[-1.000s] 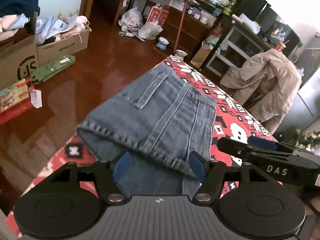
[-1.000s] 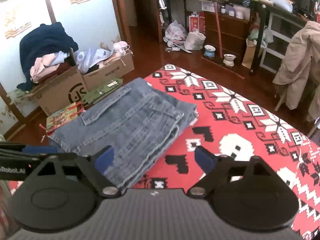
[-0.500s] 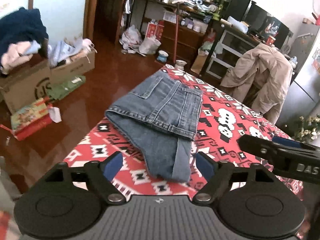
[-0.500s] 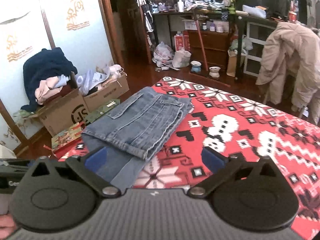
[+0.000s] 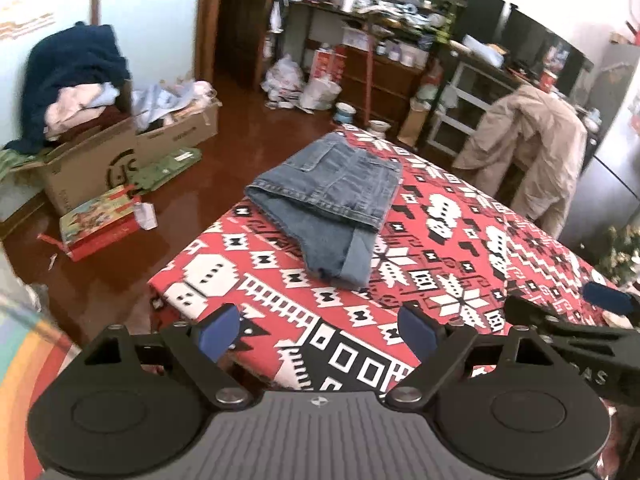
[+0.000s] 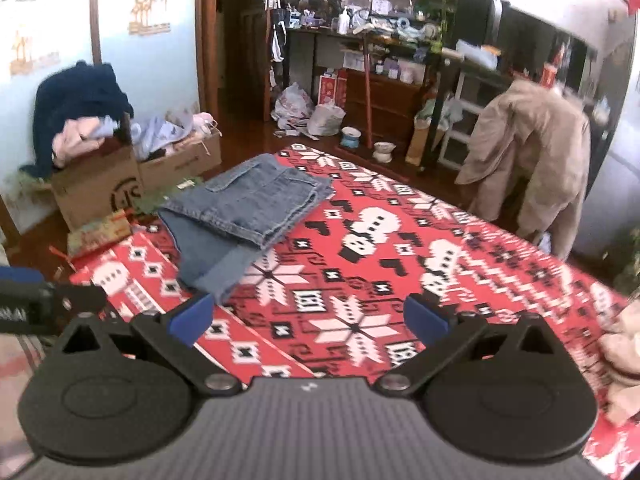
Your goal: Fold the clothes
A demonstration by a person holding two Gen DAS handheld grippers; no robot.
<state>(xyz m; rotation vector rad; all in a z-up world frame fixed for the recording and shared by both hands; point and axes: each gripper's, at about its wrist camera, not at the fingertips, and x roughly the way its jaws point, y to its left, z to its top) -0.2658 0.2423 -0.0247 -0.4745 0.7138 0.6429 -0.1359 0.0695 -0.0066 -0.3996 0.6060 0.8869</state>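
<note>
Folded blue jeans [image 5: 332,200] lie flat near the far left corner of the red patterned tablecloth [image 5: 440,272]; in the right wrist view the jeans [image 6: 240,212] sit left of centre on the cloth [image 6: 400,260]. My left gripper [image 5: 320,328] hovers above the table's near corner, well short of the jeans, its jaws opening with nothing between them. My right gripper [image 6: 308,316] stands wide open and empty over the cloth, also clear of the jeans. Each gripper shows at the edge of the other's view.
Cardboard boxes [image 5: 92,152] heaped with clothes stand on the wooden floor to the left, with a book [image 5: 100,220] beside them. A beige coat [image 5: 532,152] hangs over a chair beyond the table. Pale fabric [image 6: 620,360] lies at the table's right edge.
Both grippers have drawn back and up from the jeans, which now lie smaller and farther away. The left jaws, which straddled the denim, have let go and widened; the right jaws also widened.
</note>
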